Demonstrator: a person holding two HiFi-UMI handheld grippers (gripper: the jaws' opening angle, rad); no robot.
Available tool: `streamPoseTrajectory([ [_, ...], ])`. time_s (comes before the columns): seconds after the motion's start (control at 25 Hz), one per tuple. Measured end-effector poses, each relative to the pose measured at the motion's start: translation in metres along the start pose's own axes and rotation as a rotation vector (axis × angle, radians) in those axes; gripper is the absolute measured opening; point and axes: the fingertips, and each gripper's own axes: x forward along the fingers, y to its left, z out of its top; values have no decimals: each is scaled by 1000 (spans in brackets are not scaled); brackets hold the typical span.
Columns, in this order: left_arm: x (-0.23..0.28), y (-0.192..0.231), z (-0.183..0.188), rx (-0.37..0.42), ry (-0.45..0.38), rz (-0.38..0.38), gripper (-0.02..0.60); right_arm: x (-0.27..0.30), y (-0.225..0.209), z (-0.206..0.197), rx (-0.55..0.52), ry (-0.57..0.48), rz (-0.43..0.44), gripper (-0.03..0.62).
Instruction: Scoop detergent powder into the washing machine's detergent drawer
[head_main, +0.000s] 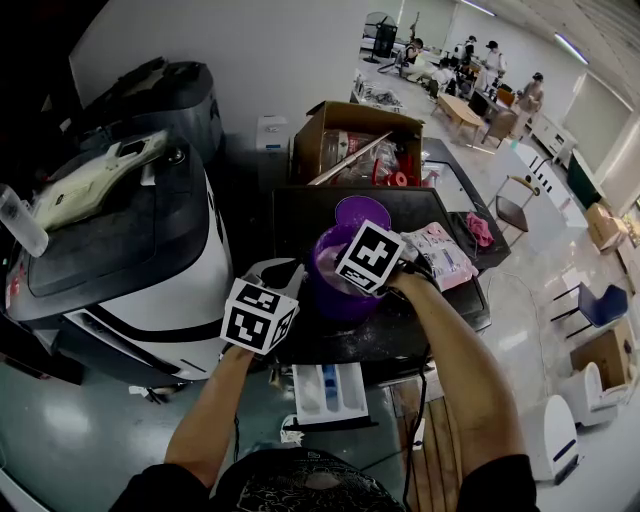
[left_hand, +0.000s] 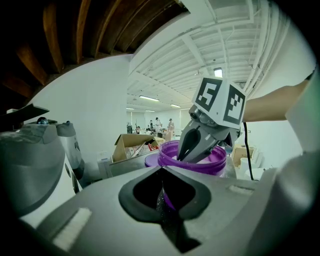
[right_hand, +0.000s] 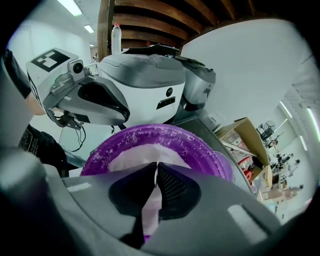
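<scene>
Over the open purple tub (head_main: 332, 292) on the washing machine (head_main: 300, 215), the right gripper (right_hand: 156, 169) points down, jaws pinched on a thin pale handle, seemingly the scoop (right_hand: 150, 214). The left gripper (left_hand: 162, 176) steadies the tub, jaws closed on a purple part of its side. Best to dig shallow, lift level and slowly, then carry the load low to the pulled-out drawer (head_main: 330, 392) just below the front edge. White powder (right_hand: 142, 154) lies in the tub; grains cling to its rim.
</scene>
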Motion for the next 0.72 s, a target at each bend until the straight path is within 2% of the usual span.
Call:
streamPoseTrajectory([
  [0.28,-3,-3,-3,-1,1,-1,2,2,11,-1,36,20,61,35],
  [0.72,-8,-4,-5,-8,-3,6,2,2,17,0,54,45,85,35],
])
